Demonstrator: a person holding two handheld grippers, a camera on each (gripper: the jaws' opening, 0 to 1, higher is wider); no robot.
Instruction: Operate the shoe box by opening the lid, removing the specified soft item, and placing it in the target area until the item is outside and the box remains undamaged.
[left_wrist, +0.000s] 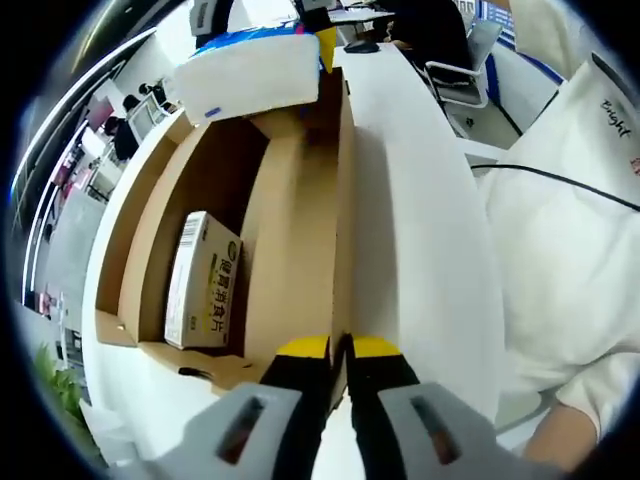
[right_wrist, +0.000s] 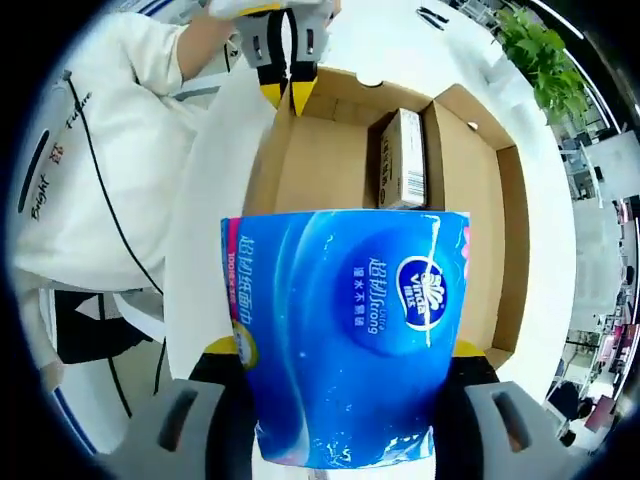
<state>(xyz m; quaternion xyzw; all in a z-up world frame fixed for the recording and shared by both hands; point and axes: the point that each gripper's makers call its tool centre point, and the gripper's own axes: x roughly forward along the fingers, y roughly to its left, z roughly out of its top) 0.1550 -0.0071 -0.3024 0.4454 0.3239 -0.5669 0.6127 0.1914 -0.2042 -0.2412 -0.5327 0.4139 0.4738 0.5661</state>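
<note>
An open brown cardboard shoe box (left_wrist: 300, 220) lies on a white table (left_wrist: 420, 200). My left gripper (left_wrist: 340, 350) is shut on the top edge of the box's near side wall, with one yellow-tipped jaw on each side. In the right gripper view the left gripper (right_wrist: 283, 90) pinches that wall at the far end of the box (right_wrist: 320, 165). My right gripper (right_wrist: 347, 352) is shut on a soft blue tissue pack (right_wrist: 350, 330), held above the box's open top. The same pack (left_wrist: 255, 75) shows its white end over the box's far end.
A small white and green carton (left_wrist: 203, 283) lies inside the box, on its floor (right_wrist: 403, 160). A person in white clothes (left_wrist: 570, 220) stands close beside the table. A black cable (left_wrist: 560, 178) crosses them. A green plant (right_wrist: 545, 50) stands beyond the box.
</note>
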